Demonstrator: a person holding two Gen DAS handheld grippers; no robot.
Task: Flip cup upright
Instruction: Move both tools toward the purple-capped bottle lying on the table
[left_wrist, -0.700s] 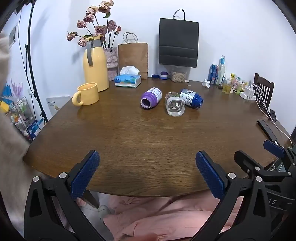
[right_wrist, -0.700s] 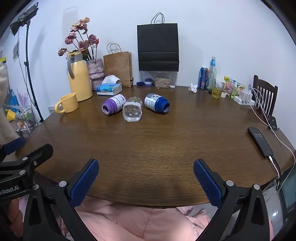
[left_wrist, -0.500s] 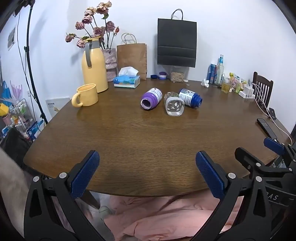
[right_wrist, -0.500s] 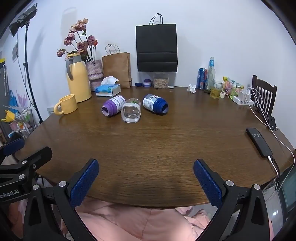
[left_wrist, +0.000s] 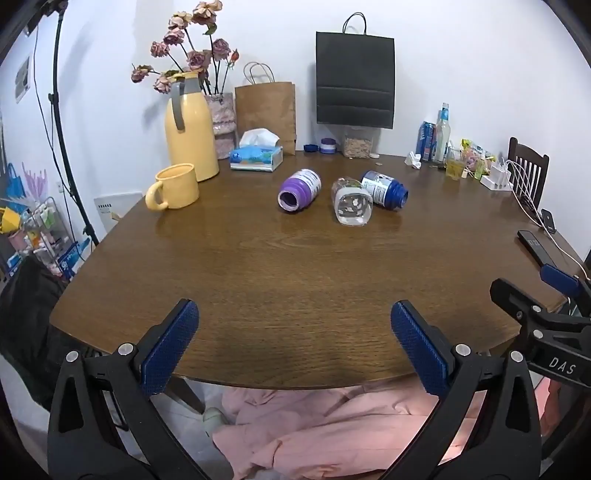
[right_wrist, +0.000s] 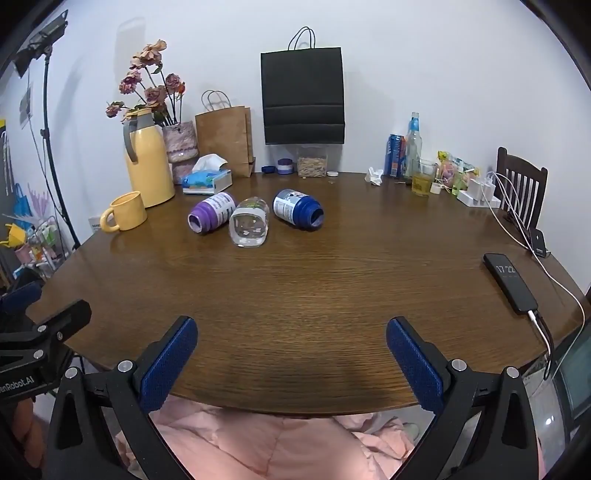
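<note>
Three cups lie on their sides in the middle of the brown round table (left_wrist: 288, 266): a purple cup (left_wrist: 299, 189), a clear glass cup (left_wrist: 351, 201) and a blue cup (left_wrist: 384, 189). They also show in the right wrist view: the purple cup (right_wrist: 212, 212), the clear cup (right_wrist: 249, 226), the blue cup (right_wrist: 297, 209). My left gripper (left_wrist: 294, 345) is open and empty at the table's near edge. My right gripper (right_wrist: 291, 360) is open and empty at the near edge too, far from the cups.
A yellow mug (left_wrist: 173, 186) and yellow thermos (left_wrist: 190, 129) stand at the left. A tissue box (left_wrist: 256, 157), paper bags and a jar line the back. Bottles and a charger sit at the back right; a phone (right_wrist: 509, 282) with cable lies at the right edge.
Both grippers have drifted slightly; the view rose a little and the cups look marginally closer. The person's sleeve at the left has left the left wrist view. Both grippers stay open.
</note>
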